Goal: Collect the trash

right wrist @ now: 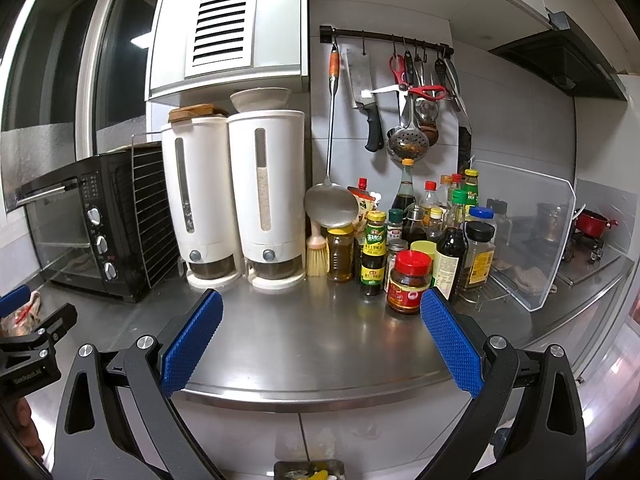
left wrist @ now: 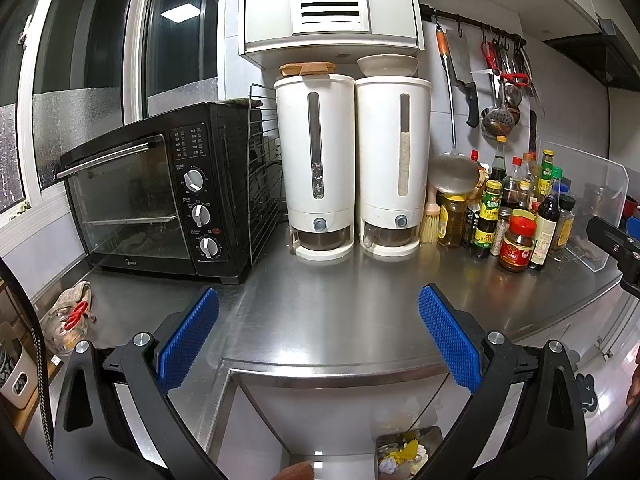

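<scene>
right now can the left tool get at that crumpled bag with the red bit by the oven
Probably yes. The left tool is open and empty, and the crumpled bag lies in the open on the steel counter, left of it, in front of the toaster oven.

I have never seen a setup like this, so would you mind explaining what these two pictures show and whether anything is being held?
A person holds two hand-held grippers, each carrying a fisheye camera that looks along its fingers. One picture is from the left gripper, the other from the right gripper. Both stand open with blue pads and hold nothing. Ahead is a steel counter with a black toaster oven, two white dispensers and sauce bottles. A crumpled bag lies at the counter's left. Below, a bin holds scraps.
</scene>
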A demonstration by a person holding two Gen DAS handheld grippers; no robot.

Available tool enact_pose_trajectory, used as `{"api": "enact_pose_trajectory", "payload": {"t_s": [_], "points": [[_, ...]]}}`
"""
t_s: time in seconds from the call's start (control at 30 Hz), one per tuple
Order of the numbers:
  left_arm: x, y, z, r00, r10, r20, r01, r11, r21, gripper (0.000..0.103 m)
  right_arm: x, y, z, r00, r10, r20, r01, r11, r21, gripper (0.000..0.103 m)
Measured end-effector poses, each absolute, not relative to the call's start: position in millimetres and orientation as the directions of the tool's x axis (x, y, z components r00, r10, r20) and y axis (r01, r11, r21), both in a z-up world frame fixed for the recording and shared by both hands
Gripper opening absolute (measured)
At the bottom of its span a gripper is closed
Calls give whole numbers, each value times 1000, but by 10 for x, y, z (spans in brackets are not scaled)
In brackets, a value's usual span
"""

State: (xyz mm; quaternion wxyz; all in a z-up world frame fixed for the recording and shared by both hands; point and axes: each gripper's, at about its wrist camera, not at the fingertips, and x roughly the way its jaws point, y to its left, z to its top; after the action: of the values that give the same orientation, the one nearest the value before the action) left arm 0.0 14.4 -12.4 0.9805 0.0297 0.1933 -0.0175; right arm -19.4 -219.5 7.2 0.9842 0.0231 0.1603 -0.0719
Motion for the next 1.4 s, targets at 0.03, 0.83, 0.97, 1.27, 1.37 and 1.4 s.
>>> {"api": "enact_pose_trajectory", "payload": {"t_s": [0.03,0.83,0.97,1.27,1.37,1.4], "points": [[8,147,-125,924,-24,-381,47,998,51,95,-186,-2192,72,938,-135,-319,150,988,22,100],[19,175,-116,923,-28,-383,48,998,43,95,-132,-2172,30,936,-132,-325,146,989,19,100],[13,173,-103,925,-27,-380,47,998,44,95,-140,-2170,25,937,-132,-324,146,989,21,100],[3,171,-92,925,-30,-378,50,998,43,95,-159,-2163,33,937,-136,-321,151,988,21,100],[-5,168,-74,926,-39,-376,58,998,40,95,-155,-2162,28,937,-136,-323,151,988,22,100],[-12,164,-69,926,-38,-375,57,998,41,95,-158,-2162,31,936,-136,-324,152,988,23,100]]}}
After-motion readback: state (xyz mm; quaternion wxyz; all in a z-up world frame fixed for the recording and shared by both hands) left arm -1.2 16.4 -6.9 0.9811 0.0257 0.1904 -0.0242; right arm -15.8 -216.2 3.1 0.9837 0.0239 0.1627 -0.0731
